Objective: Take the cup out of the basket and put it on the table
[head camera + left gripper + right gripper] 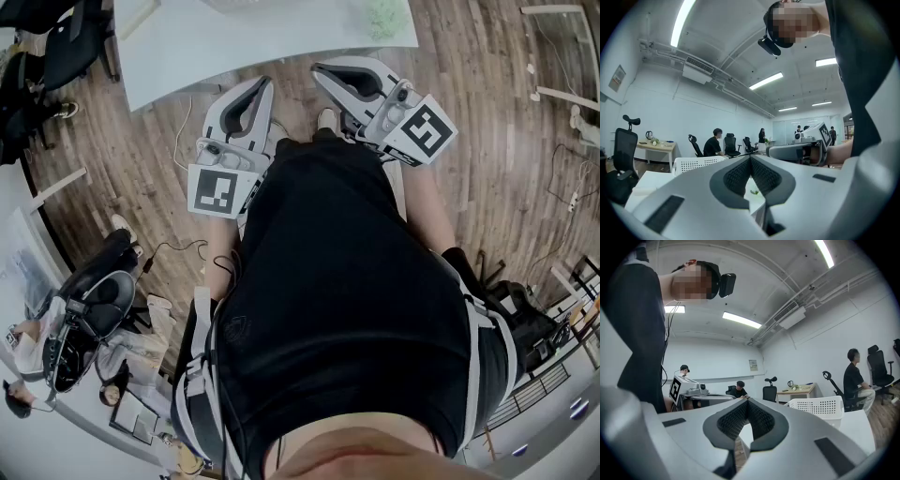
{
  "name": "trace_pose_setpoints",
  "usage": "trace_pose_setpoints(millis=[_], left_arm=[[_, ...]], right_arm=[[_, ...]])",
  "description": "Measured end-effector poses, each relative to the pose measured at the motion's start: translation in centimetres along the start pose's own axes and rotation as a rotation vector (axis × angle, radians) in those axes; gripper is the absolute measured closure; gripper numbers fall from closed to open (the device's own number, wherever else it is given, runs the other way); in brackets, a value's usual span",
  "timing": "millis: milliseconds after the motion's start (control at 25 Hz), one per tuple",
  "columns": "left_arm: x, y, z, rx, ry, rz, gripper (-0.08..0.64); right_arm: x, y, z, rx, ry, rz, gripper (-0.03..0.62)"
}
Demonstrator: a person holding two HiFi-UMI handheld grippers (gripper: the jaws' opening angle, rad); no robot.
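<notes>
Both grippers are held up close in front of the person's black shirt, pointing toward the pale table. My left gripper is shut and empty; in the left gripper view its jaws meet at the tips. My right gripper is also shut with nothing in it, tips together. A white perforated basket stands on the table and also shows in the right gripper view. No cup is visible in any view.
A green leafy thing lies on the table's far right. Black office chairs stand at the left, another lower left. Seated people and desks fill the room behind. The floor is wood.
</notes>
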State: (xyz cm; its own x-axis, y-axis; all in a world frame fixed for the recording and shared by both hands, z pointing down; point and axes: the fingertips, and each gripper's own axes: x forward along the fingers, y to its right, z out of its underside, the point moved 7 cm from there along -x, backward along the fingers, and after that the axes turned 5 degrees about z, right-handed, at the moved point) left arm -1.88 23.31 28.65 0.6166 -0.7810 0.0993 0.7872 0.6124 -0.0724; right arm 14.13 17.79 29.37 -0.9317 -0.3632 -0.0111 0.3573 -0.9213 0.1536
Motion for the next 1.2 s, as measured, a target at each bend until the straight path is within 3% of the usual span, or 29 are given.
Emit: trace_pose_setpoints(millis=[360, 760, 1200], left_arm=[[0.6, 1.1, 0.0, 0.005, 0.001, -0.002, 0.538], [2.9, 2.0, 0.4, -0.021, 0.002, -0.022, 0.538], [6.9, 4.7, 0.4, -0.051, -0.001, -0.082, 0.538]], right_arm=[[-1.0, 0.4, 0.2, 0.045, 0.010, -0.002, 0.574], [-1.8, 2.0, 0.3, 0.013, 0.003, 0.030, 0.574], [-4.7, 5.1, 0.7, 0.036, -0.003, -0.019, 0.574]])
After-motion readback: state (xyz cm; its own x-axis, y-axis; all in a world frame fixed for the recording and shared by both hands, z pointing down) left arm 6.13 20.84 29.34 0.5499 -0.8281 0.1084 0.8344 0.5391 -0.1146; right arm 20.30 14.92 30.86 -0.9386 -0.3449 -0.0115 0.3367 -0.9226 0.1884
